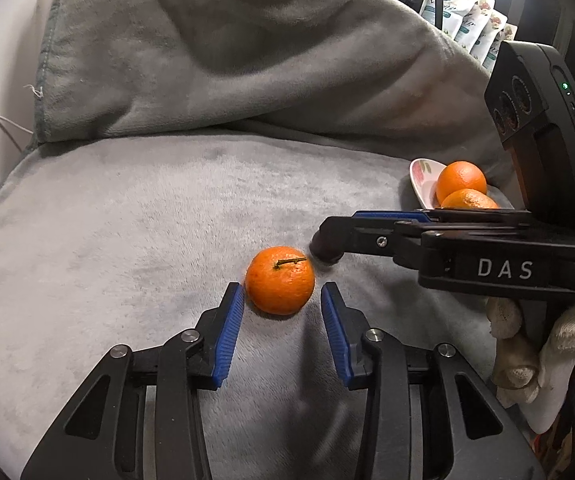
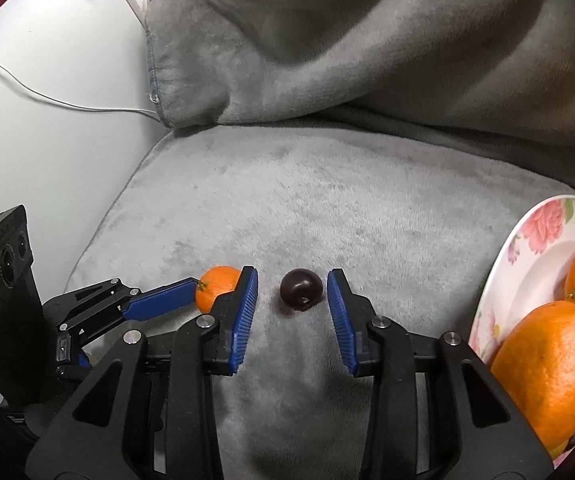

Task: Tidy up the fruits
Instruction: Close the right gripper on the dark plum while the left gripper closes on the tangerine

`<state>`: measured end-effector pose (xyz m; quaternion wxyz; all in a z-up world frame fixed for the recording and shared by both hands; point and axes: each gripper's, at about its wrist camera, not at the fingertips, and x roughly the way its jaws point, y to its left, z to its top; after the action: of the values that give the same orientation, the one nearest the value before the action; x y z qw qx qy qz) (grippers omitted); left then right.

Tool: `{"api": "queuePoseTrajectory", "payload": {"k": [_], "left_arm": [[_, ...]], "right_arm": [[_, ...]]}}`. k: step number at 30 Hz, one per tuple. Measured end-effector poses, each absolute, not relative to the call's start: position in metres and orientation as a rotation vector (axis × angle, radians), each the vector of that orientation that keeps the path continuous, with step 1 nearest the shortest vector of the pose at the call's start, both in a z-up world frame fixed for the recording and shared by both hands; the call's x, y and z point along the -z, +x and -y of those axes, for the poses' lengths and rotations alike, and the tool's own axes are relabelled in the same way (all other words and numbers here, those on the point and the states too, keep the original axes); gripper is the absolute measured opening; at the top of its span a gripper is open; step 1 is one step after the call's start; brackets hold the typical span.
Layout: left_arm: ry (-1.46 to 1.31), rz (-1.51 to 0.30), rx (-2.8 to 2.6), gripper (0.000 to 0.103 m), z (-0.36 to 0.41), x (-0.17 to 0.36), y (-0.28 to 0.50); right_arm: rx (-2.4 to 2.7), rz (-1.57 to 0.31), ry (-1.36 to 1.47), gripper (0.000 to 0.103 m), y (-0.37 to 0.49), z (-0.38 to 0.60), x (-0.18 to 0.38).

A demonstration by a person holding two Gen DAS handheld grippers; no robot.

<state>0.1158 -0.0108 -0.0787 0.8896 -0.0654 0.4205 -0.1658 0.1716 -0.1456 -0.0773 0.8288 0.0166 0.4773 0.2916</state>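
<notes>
Both grippers pitch steeply down at the grey fleece blanket [image 1: 127, 240], side by side, right one coming in across the left wrist view from the right edge.

Left gripper [image 1: 282, 304]: blue fingers [image 1: 229, 320] spread either side of the mandarin [image 1: 280, 285]. The left pad sits at or just off the peel, the right pad stands clear with a visible gap. Not pinching.

Right gripper [image 2: 291, 300]: fingers [image 2: 339, 312] spread around the dark plum [image 2: 300, 289], gaps on both sides, no contact. A gloved hand [image 1: 527, 352] holds that gripper's handle from below.

Blanket covers a flat cushion-like surface; a heaped fold of it rises behind the mandarin like a wall.

Floral plate [image 2: 527, 264] is right of the plum, well apart from it, and holds two oranges [image 2: 547, 364], its rim running out of view.

Mandarin: round, bright orange, pitted peel, short stem stub on top pointing toward the plum. It lies just left of the plum, near but not touching.

Plum: small, glossy, nearly black, resting on the blanket.

Open room: bare blanket ahead of and to the left of the mandarin up to the fold. Blanket's left edge drops to a white surface carrying a thin white cable [image 2: 67, 100].
</notes>
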Motion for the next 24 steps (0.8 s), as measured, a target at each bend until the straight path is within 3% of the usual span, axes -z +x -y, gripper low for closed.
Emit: {"api": "queuePoseTrajectory", "payload": {"k": [5,8,14,24], "left_arm": [[-0.135,-0.884,0.344,0.038,0.012,0.081,0.121],[-0.133,-0.886,0.344,0.035,0.014,0.083,0.122],[-0.12,-0.881,0.339,0.035,0.019,0.084,0.123],[-0.135,-0.868,0.332,0.034,0.015,0.084,0.118]], "right_arm": [[-0.617,-1.024,0.02,0.038,0.173,0.143,0.082],[-0.618,-1.033,0.021,0.03,0.174,0.142,0.085],[-0.614,-1.042,0.01,0.025,0.174,0.142,0.09],[-0.611,-1.015,0.01,0.024,0.168,0.143,0.084]]}}
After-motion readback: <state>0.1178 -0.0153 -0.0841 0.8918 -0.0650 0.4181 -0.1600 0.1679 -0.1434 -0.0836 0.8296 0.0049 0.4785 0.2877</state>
